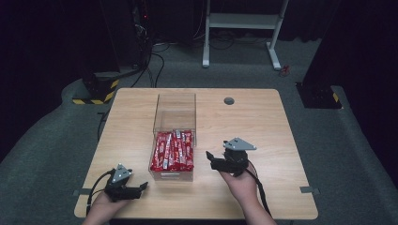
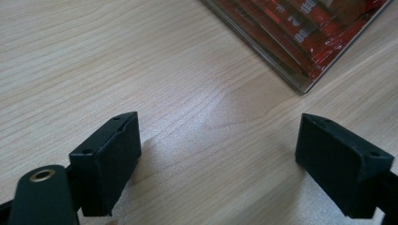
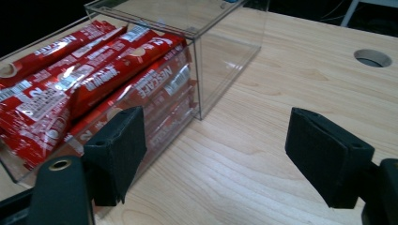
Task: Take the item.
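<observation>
Wooden table [image 1: 263,140]: red sachets [image 1: 173,150] lie lengthwise in clear box [image 1: 176,112].

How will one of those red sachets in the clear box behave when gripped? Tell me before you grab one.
The red sachets look like thin glossy foil sticks, so probably light and somewhat floppy, bending under the jaws. Their shiny wrap may be slippery. Packed tightly in the clear box, one may drag its neighbours along when lifted.
</observation>
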`<state>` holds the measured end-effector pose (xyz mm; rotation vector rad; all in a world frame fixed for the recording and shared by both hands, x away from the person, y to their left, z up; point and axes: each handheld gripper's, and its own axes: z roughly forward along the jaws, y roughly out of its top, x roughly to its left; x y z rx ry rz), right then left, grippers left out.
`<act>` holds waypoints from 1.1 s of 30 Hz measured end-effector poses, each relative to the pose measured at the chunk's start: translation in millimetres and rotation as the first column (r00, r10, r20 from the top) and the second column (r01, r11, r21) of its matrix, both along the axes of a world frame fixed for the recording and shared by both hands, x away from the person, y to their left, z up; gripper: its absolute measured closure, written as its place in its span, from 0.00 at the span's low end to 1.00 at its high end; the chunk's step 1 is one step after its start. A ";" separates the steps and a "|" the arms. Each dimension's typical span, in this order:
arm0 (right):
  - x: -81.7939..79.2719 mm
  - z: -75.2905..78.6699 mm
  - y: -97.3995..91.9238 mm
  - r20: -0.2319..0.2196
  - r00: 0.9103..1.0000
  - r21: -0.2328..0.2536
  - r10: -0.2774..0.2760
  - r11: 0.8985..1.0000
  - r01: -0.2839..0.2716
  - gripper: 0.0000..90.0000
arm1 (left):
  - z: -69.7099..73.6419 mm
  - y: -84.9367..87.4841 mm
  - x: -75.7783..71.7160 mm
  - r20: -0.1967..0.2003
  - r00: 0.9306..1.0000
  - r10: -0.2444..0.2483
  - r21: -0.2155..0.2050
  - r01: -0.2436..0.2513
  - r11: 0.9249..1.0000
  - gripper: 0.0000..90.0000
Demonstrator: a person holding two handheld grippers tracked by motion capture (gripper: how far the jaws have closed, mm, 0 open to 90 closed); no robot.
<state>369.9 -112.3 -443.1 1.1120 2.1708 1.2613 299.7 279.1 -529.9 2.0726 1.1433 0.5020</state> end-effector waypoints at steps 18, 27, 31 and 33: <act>-8.6 8.9 31.1 0.018 0.996 0.014 0.082 0.997 -0.082 0.28 | 0.0 -0.6 -1.3 -0.002 1.000 0.007 -0.002 -0.007 1.000 0.17; -10.2 11.7 40.7 -0.001 0.994 0.063 0.113 0.992 -0.112 0.35 | 0.0 -0.6 -0.5 0.000 1.000 0.003 -0.002 -0.003 1.000 0.17; -10.3 11.4 46.0 -0.014 0.992 0.066 0.128 0.990 -0.127 0.39 | 0.4 -0.1 0.7 0.006 1.000 -0.003 0.013 0.003 1.000 0.17; -10.6 11.1 49.6 -0.014 0.990 0.056 0.141 0.989 -0.140 0.40 | 0.4 -0.2 0.8 0.006 1.000 -0.004 0.012 0.004 1.000 0.17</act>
